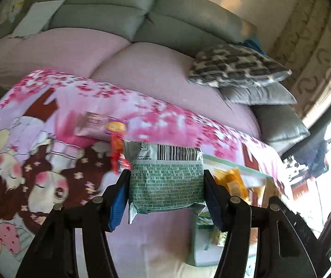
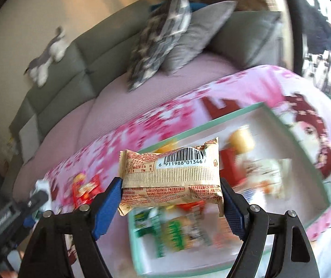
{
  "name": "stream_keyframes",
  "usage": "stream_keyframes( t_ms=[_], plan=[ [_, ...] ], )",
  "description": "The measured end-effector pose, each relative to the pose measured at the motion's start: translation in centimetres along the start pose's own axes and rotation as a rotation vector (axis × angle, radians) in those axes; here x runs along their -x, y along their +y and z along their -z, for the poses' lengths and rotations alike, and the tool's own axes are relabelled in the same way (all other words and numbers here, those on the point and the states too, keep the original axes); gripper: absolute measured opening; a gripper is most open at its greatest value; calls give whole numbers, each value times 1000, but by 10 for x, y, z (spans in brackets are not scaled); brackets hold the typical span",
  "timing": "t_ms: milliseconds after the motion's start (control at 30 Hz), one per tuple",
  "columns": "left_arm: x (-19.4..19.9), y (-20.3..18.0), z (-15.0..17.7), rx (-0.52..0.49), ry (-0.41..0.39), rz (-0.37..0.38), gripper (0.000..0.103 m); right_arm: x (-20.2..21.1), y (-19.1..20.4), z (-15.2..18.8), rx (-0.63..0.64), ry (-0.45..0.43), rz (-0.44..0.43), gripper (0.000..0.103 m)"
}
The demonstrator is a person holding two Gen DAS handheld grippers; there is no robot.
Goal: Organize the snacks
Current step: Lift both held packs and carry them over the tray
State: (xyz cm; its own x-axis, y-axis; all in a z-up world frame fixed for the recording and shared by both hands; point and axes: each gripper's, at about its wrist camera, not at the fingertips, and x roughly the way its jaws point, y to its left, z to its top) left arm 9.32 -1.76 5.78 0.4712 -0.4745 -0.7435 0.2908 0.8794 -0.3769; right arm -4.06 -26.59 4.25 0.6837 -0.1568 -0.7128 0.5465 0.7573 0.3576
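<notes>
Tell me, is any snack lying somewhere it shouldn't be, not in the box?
Yes. Most snacks sit in the white box, but a red packet lies loose on the pink cloth, outside it. The left gripper holds a green-printed packet, the right gripper a tan one.

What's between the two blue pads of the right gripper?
A tan snack pack with a barcode, pinched between the right gripper's blue pads, in the right wrist view.
</notes>
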Motion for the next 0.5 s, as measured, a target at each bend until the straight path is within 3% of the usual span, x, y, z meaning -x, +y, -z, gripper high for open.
stream_keyframes(
  t_ms=[267,500],
  plan=[
    [-17,-60,25,-145,68,71,62,15,-57,-20,-108,-60,119,83],
    [-35,-104,51,-261,133,107,62,17,-85,-25,-154,-77,169,83]
  ],
)
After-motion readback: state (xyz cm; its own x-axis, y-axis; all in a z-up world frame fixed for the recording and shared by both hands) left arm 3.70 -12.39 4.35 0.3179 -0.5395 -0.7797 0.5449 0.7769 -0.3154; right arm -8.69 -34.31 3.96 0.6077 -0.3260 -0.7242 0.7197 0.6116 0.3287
